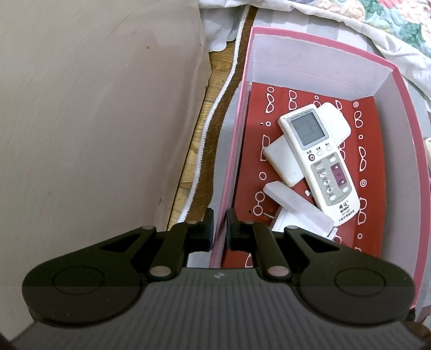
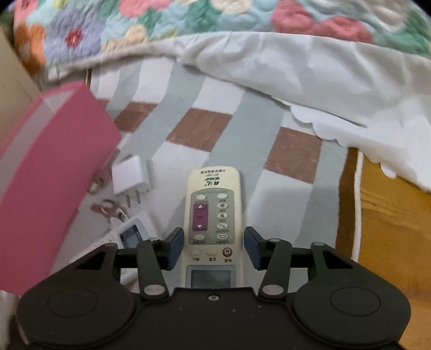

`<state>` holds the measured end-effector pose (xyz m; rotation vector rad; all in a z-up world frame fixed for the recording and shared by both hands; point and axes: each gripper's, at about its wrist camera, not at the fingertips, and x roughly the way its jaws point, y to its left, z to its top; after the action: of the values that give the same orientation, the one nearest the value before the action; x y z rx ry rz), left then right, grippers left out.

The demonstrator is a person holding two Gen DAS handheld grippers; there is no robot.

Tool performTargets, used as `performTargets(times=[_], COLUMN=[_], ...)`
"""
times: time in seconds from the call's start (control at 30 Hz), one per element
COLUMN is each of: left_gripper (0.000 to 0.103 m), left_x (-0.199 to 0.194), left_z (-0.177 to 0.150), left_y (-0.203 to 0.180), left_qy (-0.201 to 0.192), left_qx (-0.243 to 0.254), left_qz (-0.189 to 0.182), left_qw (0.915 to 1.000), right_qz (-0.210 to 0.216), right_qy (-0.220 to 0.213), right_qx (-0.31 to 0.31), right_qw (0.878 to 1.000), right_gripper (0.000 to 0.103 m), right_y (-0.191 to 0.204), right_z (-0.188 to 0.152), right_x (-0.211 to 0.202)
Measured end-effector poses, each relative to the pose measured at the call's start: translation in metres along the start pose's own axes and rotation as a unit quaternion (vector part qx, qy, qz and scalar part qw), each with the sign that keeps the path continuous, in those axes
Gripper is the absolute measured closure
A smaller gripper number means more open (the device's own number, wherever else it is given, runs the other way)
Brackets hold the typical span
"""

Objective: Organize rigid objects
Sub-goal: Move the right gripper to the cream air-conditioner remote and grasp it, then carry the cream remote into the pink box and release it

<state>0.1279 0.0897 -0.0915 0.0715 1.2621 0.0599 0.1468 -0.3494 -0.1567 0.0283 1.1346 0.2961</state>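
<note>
A pink box (image 1: 296, 35) with a red patterned floor holds a cream air-conditioner remote (image 1: 320, 161) lying across a white remote (image 1: 280, 158), plus a translucent case (image 1: 299, 204). My left gripper (image 1: 218, 226) is shut on the box's left wall, one pad on each side. In the right wrist view a second cream remote (image 2: 212, 204) lies on the striped rug (image 2: 258, 129), its screen end towards me. My right gripper (image 2: 214, 245) straddles it, open, with a small gap at the right pad (image 2: 252, 242). The pink box (image 2: 54, 161) stands to its left.
A white plug adapter (image 2: 130, 175), keys (image 2: 107, 208) and a small device with a screen (image 2: 132, 234) lie between the box and the remote. A floral quilt (image 2: 161, 24) and white sheet (image 2: 323, 88) hang behind. Wooden floor (image 2: 390, 215) is at right. A beige panel (image 1: 94, 107) stands left.
</note>
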Motion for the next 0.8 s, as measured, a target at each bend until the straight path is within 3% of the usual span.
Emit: performTargets(times=[0.17, 0.3, 0.53, 0.8], left_gripper=[0.094, 0.094, 0.094, 0.095], left_x=[0.000, 0.000, -0.001, -0.004], left_z=[0.000, 0.000, 0.000, -0.001], left_y=[0.000, 0.000, 0.000, 0.001], left_qy=[0.001, 0.000, -0.001, -0.005], left_qx=[0.005, 0.004, 0.003, 0.008], left_qz=[0.002, 0.002, 0.001, -0.003], left_qw=[1.0000, 1.0000, 1.0000, 0.9999], right_qz=[-0.038, -0.046, -0.048, 0.032], right_qy=[0.000, 0.002, -0.046, -0.117], right_qx=[-0.067, -0.081, -0.092, -0.088], right_qw=[0.997, 0.996, 0.994, 0.989], right_gripper=[0.043, 0.044, 0.044, 0.044], right_y=[0.017, 0.022, 0.031, 0.065], right_z=[-0.002, -0.003, -0.002, 0.010], right_x=[0.014, 0.008, -0.023, -0.089])
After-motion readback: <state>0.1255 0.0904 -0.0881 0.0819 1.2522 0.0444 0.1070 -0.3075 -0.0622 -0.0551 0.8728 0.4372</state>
